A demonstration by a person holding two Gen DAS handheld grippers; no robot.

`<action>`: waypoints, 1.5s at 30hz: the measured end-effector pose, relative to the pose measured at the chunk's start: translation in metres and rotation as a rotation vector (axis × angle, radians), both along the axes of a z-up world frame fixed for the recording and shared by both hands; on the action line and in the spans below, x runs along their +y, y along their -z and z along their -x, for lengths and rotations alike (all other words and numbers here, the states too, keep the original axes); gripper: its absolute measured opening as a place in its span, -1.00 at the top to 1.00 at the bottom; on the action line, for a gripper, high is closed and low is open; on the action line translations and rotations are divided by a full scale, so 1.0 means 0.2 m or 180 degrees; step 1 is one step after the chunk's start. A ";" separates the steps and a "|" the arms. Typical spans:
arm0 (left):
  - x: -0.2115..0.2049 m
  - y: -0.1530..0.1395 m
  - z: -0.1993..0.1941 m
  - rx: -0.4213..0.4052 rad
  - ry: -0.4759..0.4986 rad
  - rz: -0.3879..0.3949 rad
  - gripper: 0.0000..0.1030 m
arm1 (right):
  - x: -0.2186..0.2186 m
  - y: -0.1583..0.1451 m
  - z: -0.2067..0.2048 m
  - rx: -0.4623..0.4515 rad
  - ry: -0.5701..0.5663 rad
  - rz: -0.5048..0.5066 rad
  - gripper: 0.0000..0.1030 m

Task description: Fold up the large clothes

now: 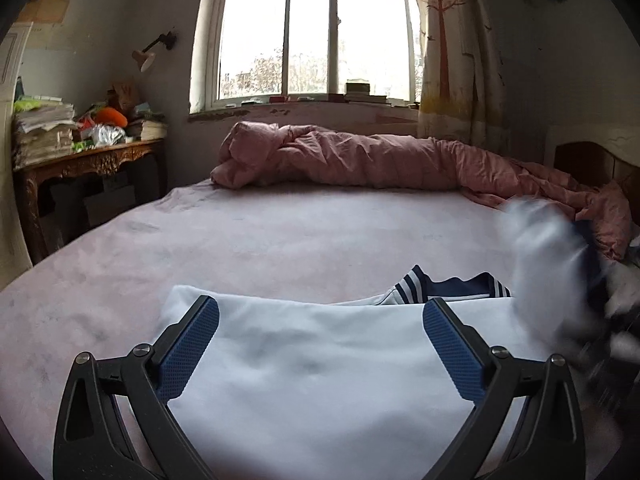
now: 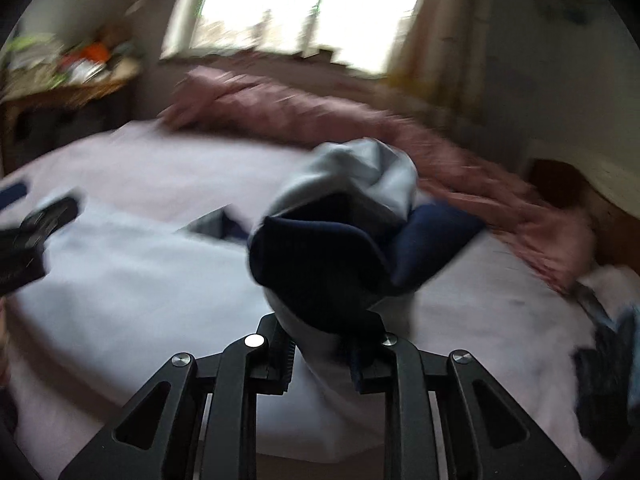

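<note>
Garment clamped in right hand-held gripper; no legible writing.

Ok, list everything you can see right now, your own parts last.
Garment: one, white with navy striped collar, flat on bed, near edge.
Sleeve: one, white with navy cuff, lifted in right gripper.
Bed: one, pale pink sheet.
Quilt: one, pink, bunched below window.
Window: one, white frame, far wall.
Curtain: one, cream, tree print, beside window.
Side table: one, brown, cluttered.
Left gripper: open above garment.
Right gripper: shut on sleeve.
</note>
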State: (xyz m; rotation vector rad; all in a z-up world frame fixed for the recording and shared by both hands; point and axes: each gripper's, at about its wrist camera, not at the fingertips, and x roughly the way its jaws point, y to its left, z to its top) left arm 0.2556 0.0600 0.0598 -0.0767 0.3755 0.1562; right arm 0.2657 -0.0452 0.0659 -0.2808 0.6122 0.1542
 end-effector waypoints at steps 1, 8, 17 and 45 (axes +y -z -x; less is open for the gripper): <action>0.01 0.00 -0.01 0.0027 -0.0012 0.0035 -0.97 | 0.02 0.03 -0.01 0.0154 -0.0127 -0.0092 0.54; 0.07 0.01 -0.01 0.0049 -0.0050 0.0237 -0.97 | -0.08 0.02 0.03 0.0406 -0.0688 -0.0774 -0.15; 0.06 0.02 -0.01 0.0042 -0.0037 0.0219 -0.97 | -0.34 -0.08 0.08 0.0236 -0.0654 -0.1843 -0.29; -0.54 -0.06 -0.25 0.1254 0.1735 0.1618 0.64 | -0.86 -0.03 -0.04 -0.0228 0.1201 -0.1500 -0.84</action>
